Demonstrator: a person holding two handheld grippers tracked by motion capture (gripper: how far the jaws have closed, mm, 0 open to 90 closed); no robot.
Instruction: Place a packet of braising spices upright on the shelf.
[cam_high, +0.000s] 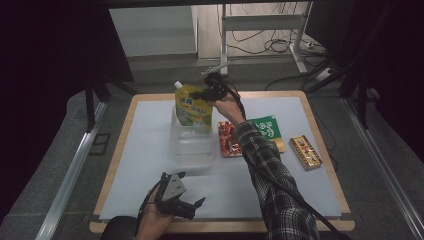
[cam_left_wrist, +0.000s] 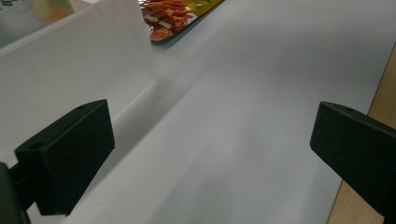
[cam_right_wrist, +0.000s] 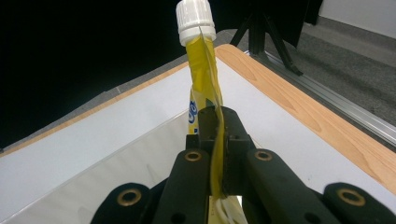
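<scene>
A yellow spout pouch (cam_high: 193, 107) with a white cap hangs upright over the far end of a clear plastic bin (cam_high: 192, 150). My right gripper (cam_high: 202, 93) is shut on the pouch's upper edge, to the cap's right. In the right gripper view the two jaws pinch the pouch (cam_right_wrist: 201, 79) flat just below its neck, with my right gripper (cam_right_wrist: 218, 122) above the bin's corner. My left gripper (cam_high: 192, 187) rests near the table's front edge, open, with nothing between its jaws. In the left gripper view my left gripper (cam_left_wrist: 212, 140) faces bare mat beside the bin wall (cam_left_wrist: 70, 60).
Right of the bin lie a red snack packet (cam_high: 229, 140), a green packet (cam_high: 267, 129) and a red-and-gold box (cam_high: 305, 152). The red packet (cam_left_wrist: 163, 18) lies beyond the bin in the left gripper view. The table's wooden edge (cam_left_wrist: 380, 88) borders the white mat.
</scene>
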